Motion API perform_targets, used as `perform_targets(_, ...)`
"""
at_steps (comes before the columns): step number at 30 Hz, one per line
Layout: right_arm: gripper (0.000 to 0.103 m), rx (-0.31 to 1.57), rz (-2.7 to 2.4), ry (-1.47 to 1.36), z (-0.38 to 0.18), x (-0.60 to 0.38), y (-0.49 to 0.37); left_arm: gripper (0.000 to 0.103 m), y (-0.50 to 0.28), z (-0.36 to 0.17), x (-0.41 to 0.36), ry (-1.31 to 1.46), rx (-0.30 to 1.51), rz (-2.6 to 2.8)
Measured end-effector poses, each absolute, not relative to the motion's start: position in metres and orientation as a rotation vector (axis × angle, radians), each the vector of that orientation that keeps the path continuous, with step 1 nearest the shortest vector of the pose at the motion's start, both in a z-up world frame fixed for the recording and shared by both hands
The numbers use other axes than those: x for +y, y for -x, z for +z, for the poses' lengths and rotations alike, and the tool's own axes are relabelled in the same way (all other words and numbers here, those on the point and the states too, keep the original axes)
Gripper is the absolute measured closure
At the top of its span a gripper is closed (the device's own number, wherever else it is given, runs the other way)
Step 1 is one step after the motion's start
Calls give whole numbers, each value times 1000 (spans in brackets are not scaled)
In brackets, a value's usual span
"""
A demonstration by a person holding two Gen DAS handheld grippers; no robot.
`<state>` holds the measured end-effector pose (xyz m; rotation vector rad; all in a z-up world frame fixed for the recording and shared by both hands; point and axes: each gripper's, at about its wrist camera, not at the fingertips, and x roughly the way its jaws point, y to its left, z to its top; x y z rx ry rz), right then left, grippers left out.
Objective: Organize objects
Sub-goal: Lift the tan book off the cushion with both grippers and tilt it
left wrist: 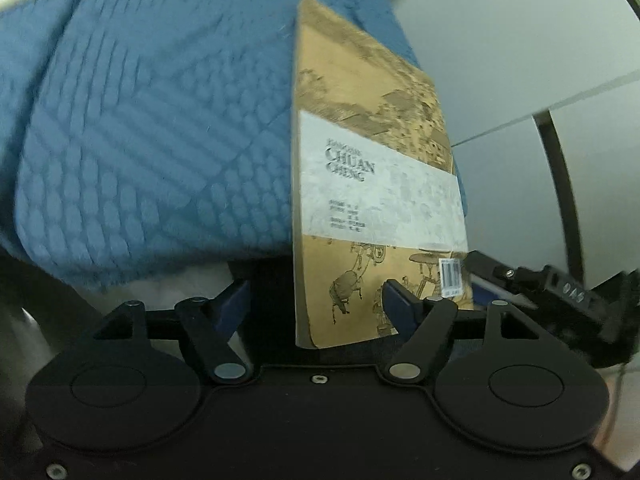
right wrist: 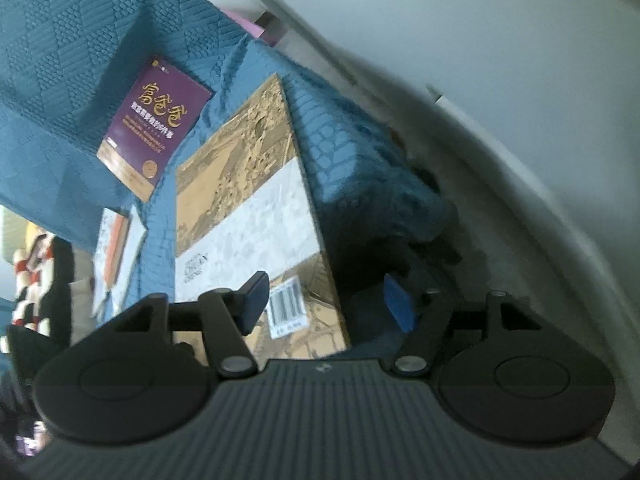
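Note:
A tan book (left wrist: pixel 372 184) with a white band and old-style drawings lies on a blue quilted cover (left wrist: pixel 140 140). My left gripper (left wrist: pixel 316 304) is open around its near corner: the left pad stands clear of the spine and the right pad sits over the cover by the barcode. In the right wrist view the same book (right wrist: pixel 248 208) slants up the quilt (right wrist: pixel 60 60). My right gripper (right wrist: pixel 326 302) is open too, one pad above the cover, the other off past the book's right edge. One of the right gripper's fingers (left wrist: pixel 492 270) shows beside the book.
A purple book (right wrist: pixel 156 120) with gold characters lies further up the quilt. A white and orange book (right wrist: pixel 116 248) sits at the quilt's left edge, with a red and white doll (right wrist: pixel 32 264) beyond it. A white wall (left wrist: pixel 520 60) and a dark curved bar (left wrist: pixel 560 184) close the right side.

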<state>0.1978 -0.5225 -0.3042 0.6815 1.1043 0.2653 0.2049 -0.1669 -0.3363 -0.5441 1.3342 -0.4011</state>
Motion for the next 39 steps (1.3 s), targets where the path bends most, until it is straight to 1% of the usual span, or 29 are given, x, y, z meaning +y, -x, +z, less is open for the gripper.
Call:
perform_targets(3,36,1134,302,-704,-314,-519,-206,34,-207,-349,-164,641,1359,-421)
perform_targets(6,36,1160,333,-695,-322,-512,-210,38,-210,-359,-167,714,1370,-440)
perform_targets(8,36,1169,363,-715,-326,-510,-212,46,-212,-366,-168,756,1380,-438)
perform_targets(12,39,1186,391,-732,-331,-506,-215,57,-214,-377,-172,832,1395,-445)
perform_targets(13,44,1183,405,-735,-329,-505,-215,60,-214,-377,-174,846,1395,-448)
perform_targets(15,46,1171,423,-743,-325,-505,-214,63,-213,-376,-176,842,1393,-433)
perform_targets(16,51,1166,426,-734,-322,-506,-214,69,-213,-374,-175,843,1389,-431)
perform_targets(17,54,1160,428,-719,-318,-506,-213,78,-211,-372,-176,844,1386,-430)
perform_targets(19,67,1141,437,-716,-311,-510,-211,87,-210,-367,-176,865,1379,-436)
perform_targets(21,75,1114,467,-747,-301,-513,-210,88,-209,-359,-175,874,1376,-434)
perform_targets(23,78,1078,508,-769,-288,-513,-207,89,-207,-349,-175,872,1361,-440)
perform_targets(28,80,992,546,-737,-246,-502,-208,89,-206,-315,-172,930,1277,-496)
perform_targets(32,80,944,560,-727,-212,-494,-210,88,-214,-287,-175,936,1212,-535)
perform_targets(39,80,922,586,-736,-181,-475,-207,87,-215,-253,-176,910,1144,-555)
